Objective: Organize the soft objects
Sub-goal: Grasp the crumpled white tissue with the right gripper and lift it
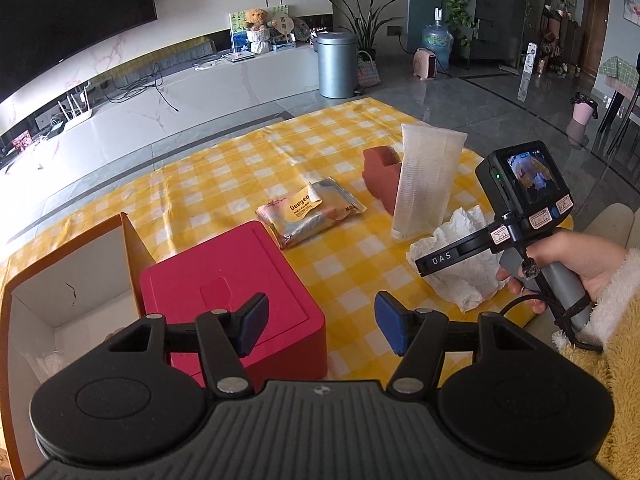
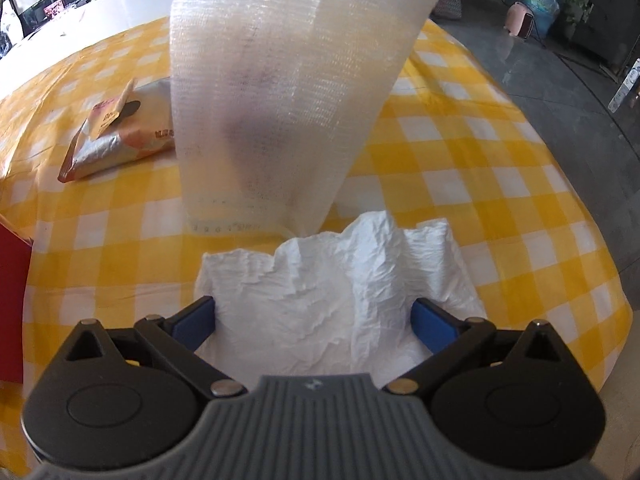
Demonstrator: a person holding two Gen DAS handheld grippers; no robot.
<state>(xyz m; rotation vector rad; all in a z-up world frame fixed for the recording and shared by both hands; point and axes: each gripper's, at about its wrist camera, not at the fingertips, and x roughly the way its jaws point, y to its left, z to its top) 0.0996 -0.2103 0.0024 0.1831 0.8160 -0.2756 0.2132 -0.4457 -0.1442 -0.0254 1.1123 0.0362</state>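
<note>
Your right gripper (image 2: 314, 318) tilted steeply down, jaws spread wide astride the crumpled white tissue (image 2: 340, 280), your left gripper (image 1: 320, 326) angled downward, open, empty

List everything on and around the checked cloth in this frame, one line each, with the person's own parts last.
tablecloth: one, yellow and white check, covers the table
red box: one, red, near left
open carton: one, orange outside, white inside, far left
wipes pack: one, silver and orange, centre
foam sleeve: one, white mesh, upright right of the pack
pink block: one, behind the sleeve
crumpled tissue: one, white, between the right fingers
left gripper: open, above the red box
right gripper: open, pads astride the tissue
hand: one, fuzzy yellow sleeve, holds the right gripper
</note>
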